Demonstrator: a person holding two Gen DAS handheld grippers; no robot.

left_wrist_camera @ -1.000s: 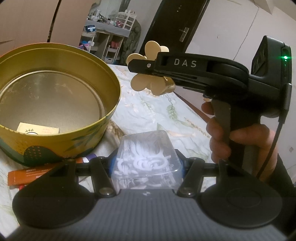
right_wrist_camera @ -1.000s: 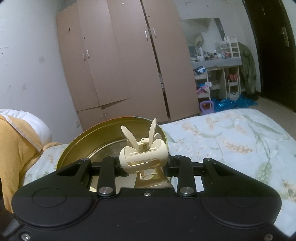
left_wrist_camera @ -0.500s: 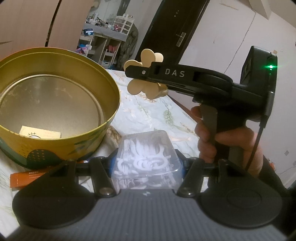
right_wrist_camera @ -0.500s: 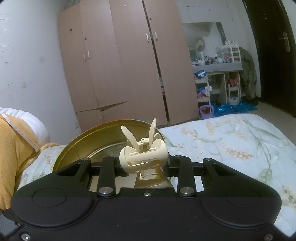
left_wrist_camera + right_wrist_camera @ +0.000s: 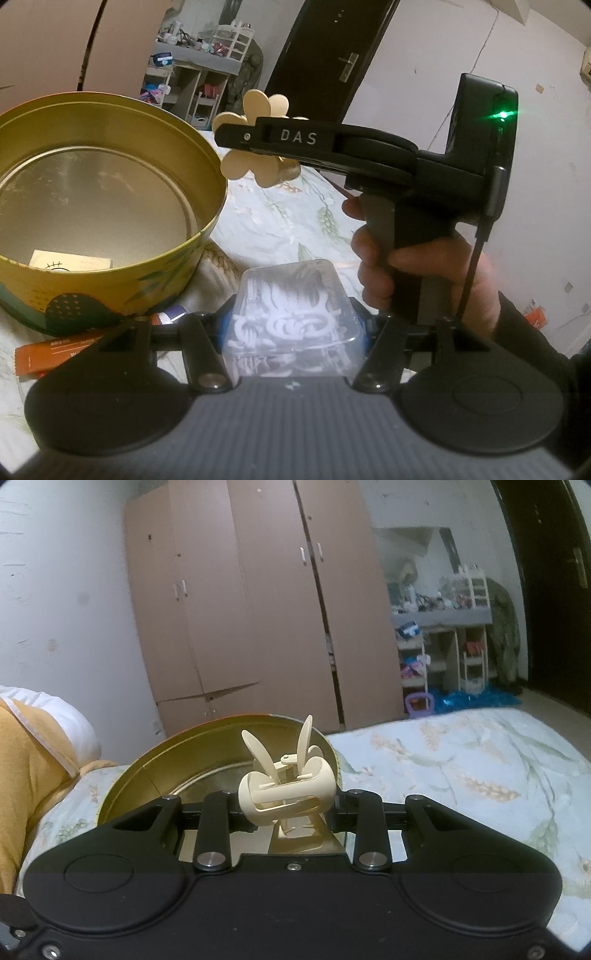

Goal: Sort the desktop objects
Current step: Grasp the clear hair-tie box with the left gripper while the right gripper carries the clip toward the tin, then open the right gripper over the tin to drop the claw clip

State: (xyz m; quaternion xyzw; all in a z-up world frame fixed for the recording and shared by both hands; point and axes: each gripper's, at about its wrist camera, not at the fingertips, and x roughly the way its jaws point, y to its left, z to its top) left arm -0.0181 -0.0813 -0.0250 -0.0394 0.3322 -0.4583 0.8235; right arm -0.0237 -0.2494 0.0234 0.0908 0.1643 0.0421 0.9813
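So far only a small cream card (image 5: pixel 70 263) lies in the round gold tin (image 5: pixel 122 273) on the bed (image 5: pixel 480 768). The right hand-held gripper (image 5: pixel 288 805), clamped on a cream plastic hair claw (image 5: pixel 286 794), hangs near the tin's rim; the left hand-held gripper (image 5: pixel 295 328) grips a clear plastic box of white clips (image 5: pixel 295 317). An orange packet (image 5: pixel 55 350) lies at the tin's near edge.

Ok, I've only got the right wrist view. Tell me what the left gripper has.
Observer: The left gripper is shut on a clear plastic box of white pieces.
Operator: Now report what's inside the tin; my hair clip blocks it.
Observer: One small cream card lies on the floor of the yellow tin, against the near wall.
Operator: Check around its base.
Observer: An orange packet lies on the bedsheet against the tin's base.
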